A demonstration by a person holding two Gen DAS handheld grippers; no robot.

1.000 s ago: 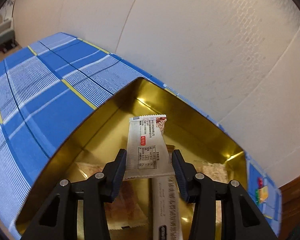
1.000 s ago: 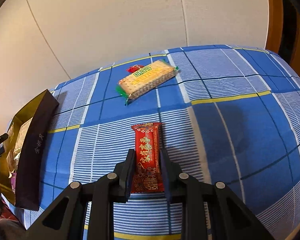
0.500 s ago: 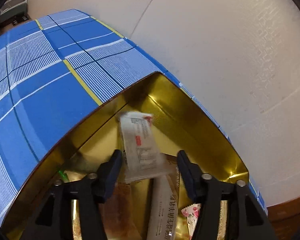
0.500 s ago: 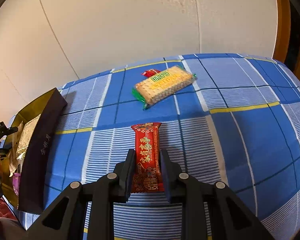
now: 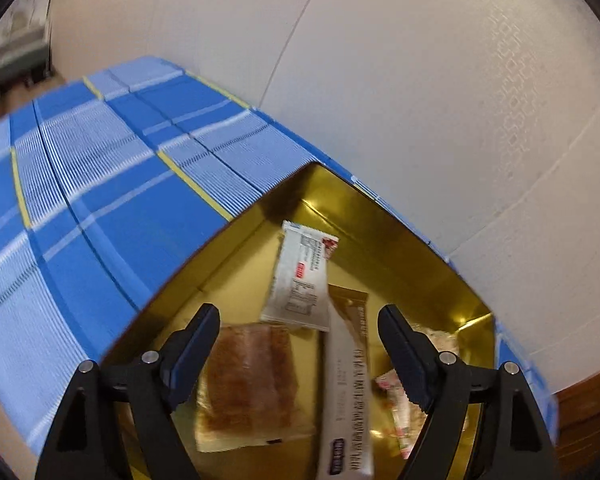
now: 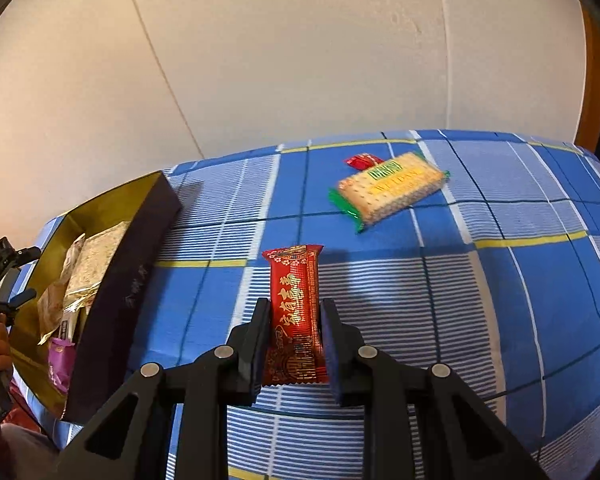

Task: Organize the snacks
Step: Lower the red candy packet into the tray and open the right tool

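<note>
Left gripper (image 5: 299,344) hangs over the gold-lined box (image 5: 384,220), jaws opening with nothing pinched; the white packet (image 5: 302,276) lies loose inside, leaning on a long bar (image 5: 348,392), likely just dropped there to sort. Right gripper (image 6: 294,334) is clenched on the red snack (image 6: 296,312), probably next for the box at left. Cracker pack (image 6: 388,186) waits at far right on the blue checked cloth (image 6: 500,300).

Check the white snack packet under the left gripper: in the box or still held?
In the box. The white packet lies on the gold box floor; the left gripper, jaws opening, stands clear of it.
</note>
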